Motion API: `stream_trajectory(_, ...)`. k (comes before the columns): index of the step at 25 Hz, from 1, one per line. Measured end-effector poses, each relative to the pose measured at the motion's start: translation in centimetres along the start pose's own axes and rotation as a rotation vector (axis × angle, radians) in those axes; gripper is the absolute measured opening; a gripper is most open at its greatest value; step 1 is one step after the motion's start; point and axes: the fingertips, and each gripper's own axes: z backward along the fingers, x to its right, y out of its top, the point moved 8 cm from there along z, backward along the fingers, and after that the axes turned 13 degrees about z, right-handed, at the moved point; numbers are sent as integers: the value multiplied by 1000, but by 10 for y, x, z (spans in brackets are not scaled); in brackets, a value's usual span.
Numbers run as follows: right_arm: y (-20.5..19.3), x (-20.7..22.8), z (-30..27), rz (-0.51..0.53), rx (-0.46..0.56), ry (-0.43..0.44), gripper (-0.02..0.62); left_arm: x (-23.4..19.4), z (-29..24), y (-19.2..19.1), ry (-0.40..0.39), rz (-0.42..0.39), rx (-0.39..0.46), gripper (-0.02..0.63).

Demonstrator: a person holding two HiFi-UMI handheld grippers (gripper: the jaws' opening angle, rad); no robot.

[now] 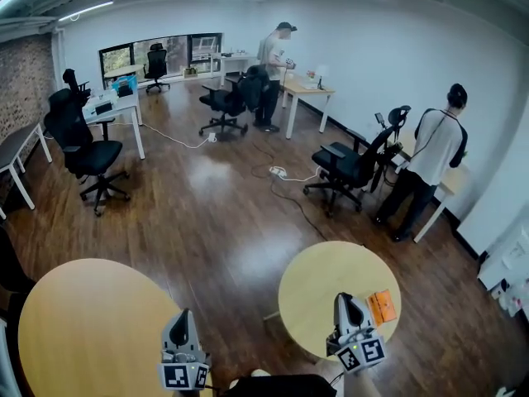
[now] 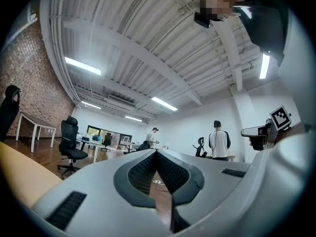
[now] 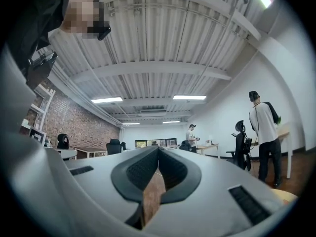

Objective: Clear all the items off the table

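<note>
Fingers (image 2: 142, 173) of the left gripper (image 1: 183, 317) and the right gripper (image 1: 345, 303) were pressed together, holding nothing. An orange thing (image 1: 382, 306), maybe a flat packet, lay on the small round table (image 1: 310, 284), near the right gripper.

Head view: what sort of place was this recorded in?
Most likely an open-plan office or lab workspace: black swivel chairs, desks along the walls, and power cables trailing over the wood floor.
</note>
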Motion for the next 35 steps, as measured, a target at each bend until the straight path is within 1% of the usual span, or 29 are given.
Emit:
stream_trajectory(2,0,-4,6,0,-7,-11,16,-2,1,-3,-19,20,10,1)
stream_trajectory(3,1,-6,8,1,-10,-14,37,-4,1,-5,-26,36,11,1)
stream_trajectory(6,7,-6,13,15,-13,-37,37,-6,-3,-9,-41,68,8,1)
stream_trajectory(8,9,5,18,21,-6,-66,37,3,-12,-14,-70,76,-3,1)
stream_trajectory(10,6,25,23,23,-5,-93,38,23,-26,-21,-111,67,-15,1)
stream_trajectory(11,3,36,27,23,-12,-105,73,34,-33,-25,-131,58,-19,0)
stream_trajectory(12,-1,48,32,21,-22,-120,89,45,-40,-28,-147,49,-24,0)
stream_trajectory(15,-16,84,54,-2,-47,-177,89,76,-55,-37,-177,40,-41,0)
stream_trajectory(17,-25,116,69,-12,-62,-207,157,103,-71,-51,-196,50,-53,0)
stream_trajectory(20,-36,164,88,8,-91,-252,160,148,-100,-75,-253,51,-71,0)
stream_trajectory(21,-39,175,95,26,-116,-265,168,161,-108,-81,-275,50,-85,0)
stream_trajectory(22,-43,186,101,48,-151,-281,205,174,-117,-88,-293,51,-101,0)
stream_trajectory(24,-52,211,113,84,-219,-320,227,204,-134,-104,-326,56,-132,0)
stream_trajectory(25,-57,224,119,92,-253,-334,245,219,-142,-112,-343,62,-145,0)
stream_trajectory(26,-63,237,123,91,-290,-339,248,234,-149,-121,-357,70,-158,0)
stream_trajectory(29,-85,263,130,47,-392,-315,323,268,-165,-144,-388,89,-197,0)
stream_trajectory(30,-93,269,131,32,-422,-302,324,277,-169,-152,-397,87,-212,0)
stream_trajectory(31,-101,273,133,17,-454,-289,344,283,-172,-160,-405,85,-227,0)
stream_trajectory(33,-119,278,137,-6,-523,-262,345,293,-174,-173,-420,83,-254,0)
stream_trajectory(35,-139,279,139,-30,-601,-230,345,295,-173,-181,-421,85,-282,34)
